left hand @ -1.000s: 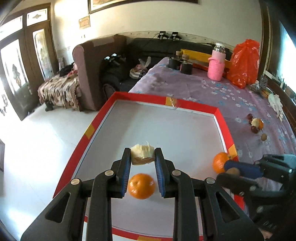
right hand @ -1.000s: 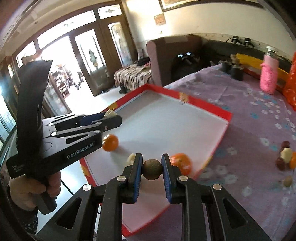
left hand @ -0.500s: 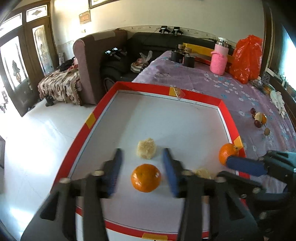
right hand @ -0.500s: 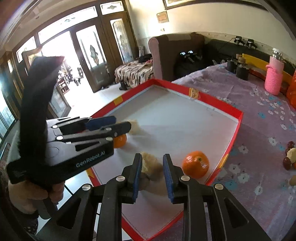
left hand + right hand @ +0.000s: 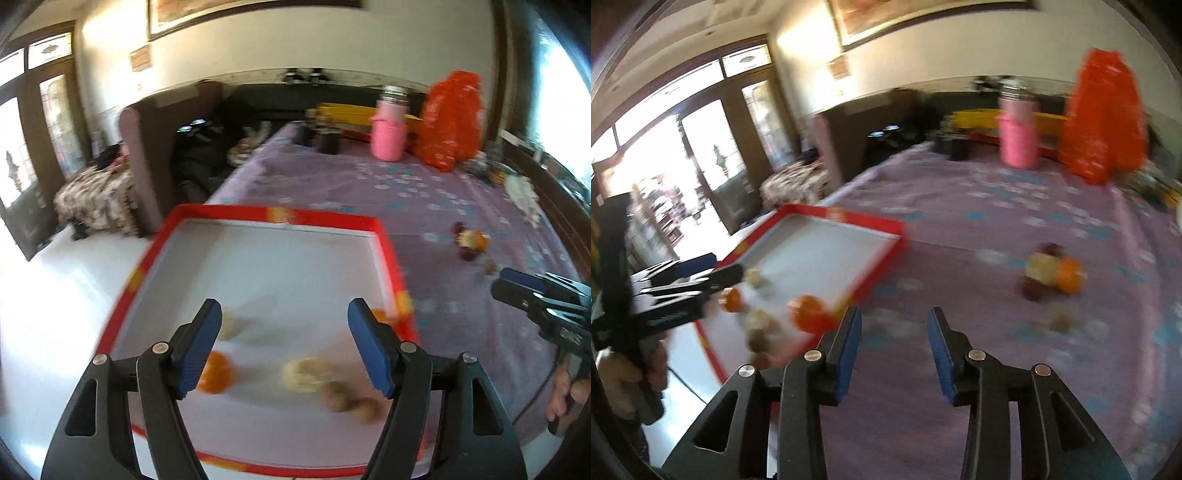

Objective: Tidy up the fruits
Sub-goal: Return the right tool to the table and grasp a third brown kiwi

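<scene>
Purple floral cloth [image 5: 461,206] covers the table that fills the right and upper part of both views, with a sofa and glazed doors behind it. At the table's near left corner sits a shallow tray [image 5: 384,236] with a red rim and white floor.

Everything is motion-blurred, so the fruits read as soft blobs. In the left wrist view the tray holds two oranges, one [image 5: 218,373] at lower left and one [image 5: 380,315] half hidden at the right rim, plus two pale yellowish lumps [image 5: 231,326] [image 5: 304,373] and two small brown round fruits [image 5: 338,397] [image 5: 367,408] side by side near the bottom centre. Out on the cloth, at centre right, lies a small cluster [image 5: 471,242]: a pale piece, an orange and dark red fruits whose number I cannot tell, with one small brown fruit [image 5: 489,267] just below it.

The left gripper [image 5: 284,354] stands over the near part of the tray, its blue-padded jaws wide apart and opening, nothing between the pads; the lower-left orange sits just beside the left pad, and the pale lump and brown fruits lie on the tray floor between and below the jaws. The right gripper [image 5: 892,352] is over bare cloth at bottom centre of its view, jaws parted and opening, empty; the tray [image 5: 882,258] with its fruits lies to the left of it, the loose cluster [image 5: 1052,275] to the upper right.
</scene>
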Demonstrator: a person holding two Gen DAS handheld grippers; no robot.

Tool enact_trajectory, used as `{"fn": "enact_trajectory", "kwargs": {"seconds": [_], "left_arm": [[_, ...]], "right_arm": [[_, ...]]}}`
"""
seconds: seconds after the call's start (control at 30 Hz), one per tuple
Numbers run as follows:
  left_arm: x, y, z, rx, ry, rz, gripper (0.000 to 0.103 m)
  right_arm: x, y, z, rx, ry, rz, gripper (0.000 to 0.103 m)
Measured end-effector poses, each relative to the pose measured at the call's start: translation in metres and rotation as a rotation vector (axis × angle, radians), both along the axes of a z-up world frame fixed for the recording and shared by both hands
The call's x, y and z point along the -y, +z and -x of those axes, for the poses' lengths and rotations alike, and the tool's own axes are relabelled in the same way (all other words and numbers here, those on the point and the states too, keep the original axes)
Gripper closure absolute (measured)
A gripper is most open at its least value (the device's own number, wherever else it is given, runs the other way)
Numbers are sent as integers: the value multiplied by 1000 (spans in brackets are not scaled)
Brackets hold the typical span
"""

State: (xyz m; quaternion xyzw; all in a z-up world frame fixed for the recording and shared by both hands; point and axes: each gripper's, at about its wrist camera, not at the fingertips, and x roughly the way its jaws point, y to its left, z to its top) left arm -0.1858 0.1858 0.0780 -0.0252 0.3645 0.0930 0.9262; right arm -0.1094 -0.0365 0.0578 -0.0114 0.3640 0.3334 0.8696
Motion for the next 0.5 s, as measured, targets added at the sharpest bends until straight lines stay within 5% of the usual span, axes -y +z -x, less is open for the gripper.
{"fn": "enact_trajectory", "kwargs": {"seconds": [0.27, 0.5], "left_arm": [[73, 2, -41, -29, -182, -25, 27], [107, -2, -72, -59, -236, -25, 27]], "right_arm": [[81, -9, -30, -30, -164, 24, 60], [80, -21, -62, -56, -152, 106, 60]]}}
